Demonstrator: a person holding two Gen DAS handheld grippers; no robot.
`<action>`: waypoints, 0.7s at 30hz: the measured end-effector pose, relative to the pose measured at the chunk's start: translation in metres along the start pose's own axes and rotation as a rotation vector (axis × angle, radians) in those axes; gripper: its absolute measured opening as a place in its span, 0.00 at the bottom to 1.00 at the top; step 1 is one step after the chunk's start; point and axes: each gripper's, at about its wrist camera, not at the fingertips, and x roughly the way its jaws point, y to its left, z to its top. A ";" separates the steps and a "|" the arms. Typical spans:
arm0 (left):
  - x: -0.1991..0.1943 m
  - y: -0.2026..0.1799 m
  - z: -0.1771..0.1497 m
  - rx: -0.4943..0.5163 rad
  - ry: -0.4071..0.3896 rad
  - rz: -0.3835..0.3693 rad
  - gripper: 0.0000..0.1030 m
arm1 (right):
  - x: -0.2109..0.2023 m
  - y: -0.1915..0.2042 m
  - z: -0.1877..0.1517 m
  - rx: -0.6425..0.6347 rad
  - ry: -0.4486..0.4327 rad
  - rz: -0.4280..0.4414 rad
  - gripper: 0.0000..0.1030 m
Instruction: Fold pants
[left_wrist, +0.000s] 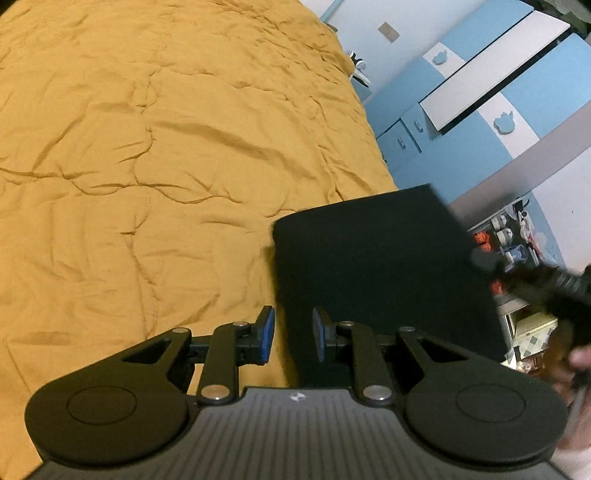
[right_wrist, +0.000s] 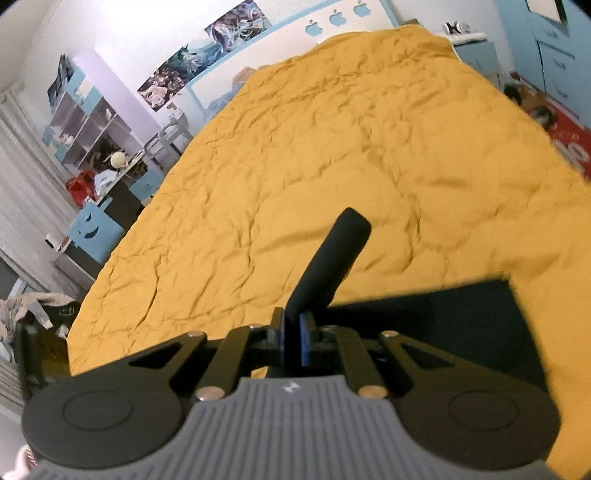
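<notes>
The pants (left_wrist: 388, 273) are black, soft and floppy, laid out as a flat dark slab on the yellow bedspread (left_wrist: 147, 166). No stiffness can be expected: a pinched bit sags and rolls, and whatever isn't supported will probably drape. Weight looks light-ish, and the cloth shouldn't be slippery against the blue pads, going by how it sits.

Starting at the left: the left gripper (left_wrist: 293, 338) is seen with its jaws partly apart and nothing pinched. The pants' near left edge runs right between and ahead of the pads, so an edge grab could be made there. Left of that gripper it's just wrinkled bedspread, loads of open room for laying a fold over. On its right, the bed edge is close beyond the pants, with blue cabinets (left_wrist: 480, 92) past it, so swings that way should be kept short.

The right gripper (right_wrist: 291, 341) is clamped tight on a fold of the pants (right_wrist: 332, 258), which sticks up ahead of the pads like a rolled tube. The rest of the garment lies below and to that gripper's right. Ahead, wide bedspread (right_wrist: 332, 147) is free; the shelves (right_wrist: 85, 122) at its far left are well apart.
</notes>
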 end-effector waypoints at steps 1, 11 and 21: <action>0.002 0.000 0.001 0.002 0.000 -0.004 0.23 | -0.006 -0.003 0.010 0.001 0.008 -0.009 0.02; 0.046 -0.019 0.001 0.097 0.032 -0.019 0.23 | -0.022 -0.094 0.025 0.071 0.095 -0.185 0.02; 0.082 -0.034 -0.006 0.179 0.097 -0.004 0.23 | 0.025 -0.173 -0.011 0.132 0.167 -0.288 0.02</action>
